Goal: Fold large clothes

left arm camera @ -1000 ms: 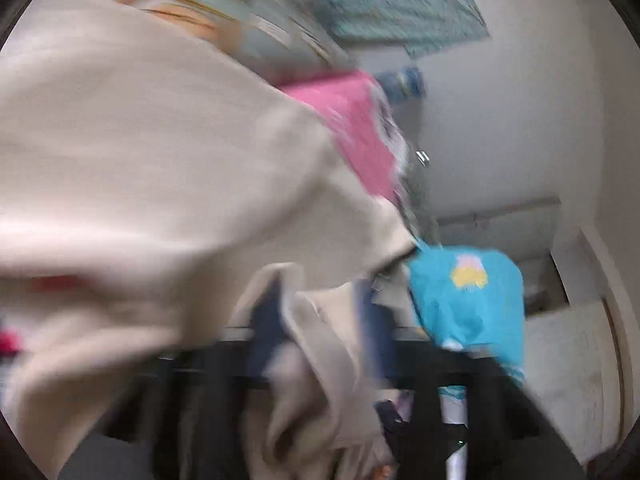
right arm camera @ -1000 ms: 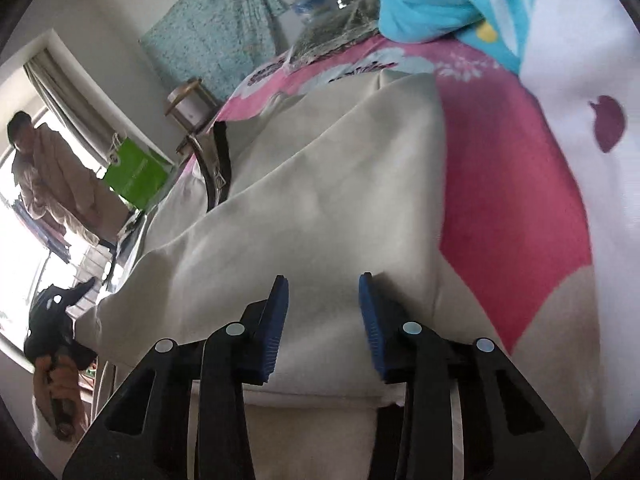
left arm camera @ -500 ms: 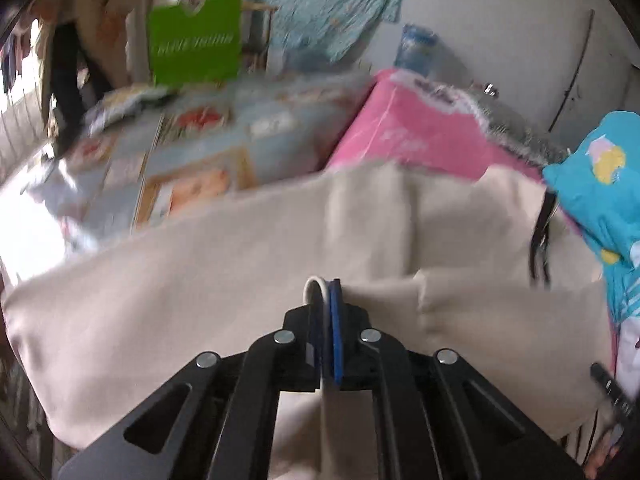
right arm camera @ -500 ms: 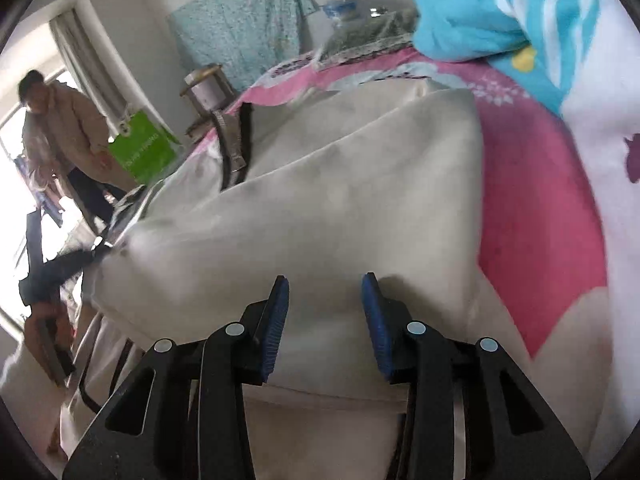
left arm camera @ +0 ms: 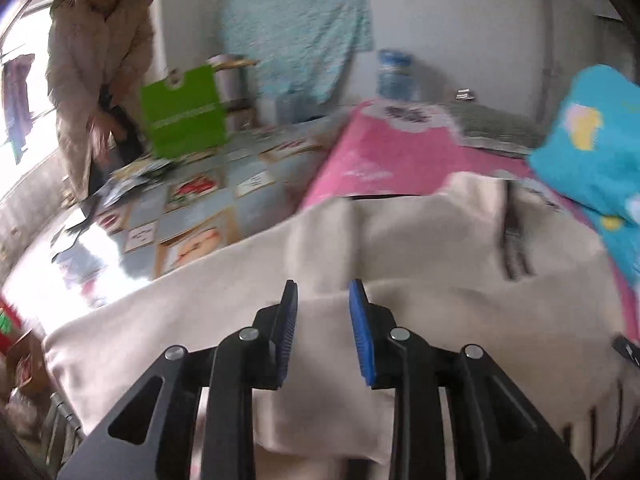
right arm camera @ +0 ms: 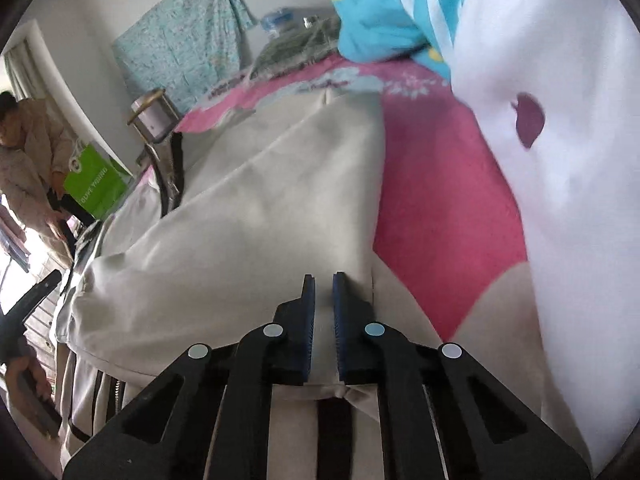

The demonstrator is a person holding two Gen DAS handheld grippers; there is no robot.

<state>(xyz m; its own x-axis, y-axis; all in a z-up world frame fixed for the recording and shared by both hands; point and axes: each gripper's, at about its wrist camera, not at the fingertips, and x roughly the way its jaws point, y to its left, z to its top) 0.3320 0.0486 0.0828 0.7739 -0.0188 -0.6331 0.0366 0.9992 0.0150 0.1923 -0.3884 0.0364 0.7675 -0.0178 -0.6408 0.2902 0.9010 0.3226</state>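
My left gripper (left arm camera: 322,294) hangs over the near edge of the bed with its jaws opening, blue pads clearly apart; the beige garment (left arm camera: 420,280) lies under and between them, but the pads do not press on it. My right gripper (right arm camera: 323,280) has its jaws closing, only a narrow gap left between the pads, with a fold of the same beige garment (right arm camera: 248,240) at that gap; I cannot tell whether the pads press it yet. The garment spreads across the near part of the bed, its dark zipper (right arm camera: 170,172) running toward the far side, over a pink sheet (right arm camera: 432,208). A turquoise cartoon-print cloth (left arm camera: 596,152) sits at the bed's right edge. Beyond the bed a person in a beige coat (left arm camera: 100,64) stands beside a green paper bag (left arm camera: 182,114); its white lettering is too blurred to read.
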